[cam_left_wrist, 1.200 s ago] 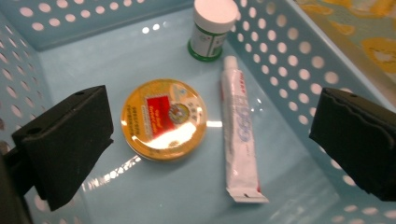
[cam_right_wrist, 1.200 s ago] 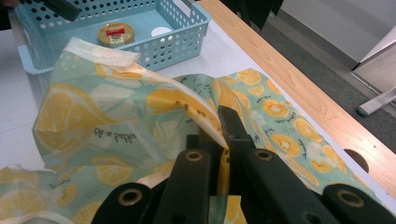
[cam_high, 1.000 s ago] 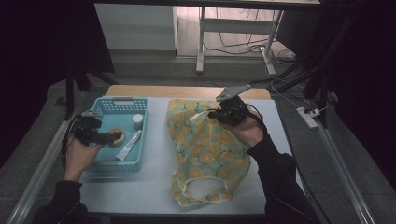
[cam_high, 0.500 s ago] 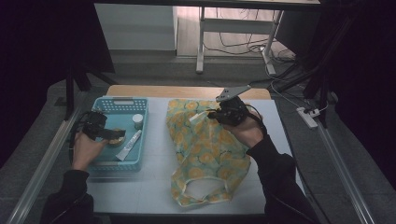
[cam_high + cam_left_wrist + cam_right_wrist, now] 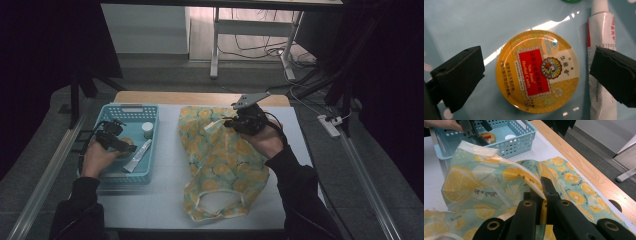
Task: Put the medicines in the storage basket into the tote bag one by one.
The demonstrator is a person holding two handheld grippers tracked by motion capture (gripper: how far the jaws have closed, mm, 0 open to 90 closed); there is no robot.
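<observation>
Two grippers at work: the left gripper [image 5: 534, 75], jaws spread wide, has dropped into the basket [image 5: 150, 112] over the tin [image 5: 537, 71], poised to grab. The right gripper [image 5: 235, 122] stays clamped on the bag [image 5: 220, 165], mouth lifted. Its view shows the pinched hem; the left's shows the tube [image 5: 602, 27] alongside.

I see a round yellow candy tin with a red label [image 5: 537, 72] lying flat, lid up, in the light blue plastic basket [image 5: 107, 174]. My lemon-print fabric bag [image 5: 223, 165] lies spread on the tabletop, one edge lifted.
</observation>
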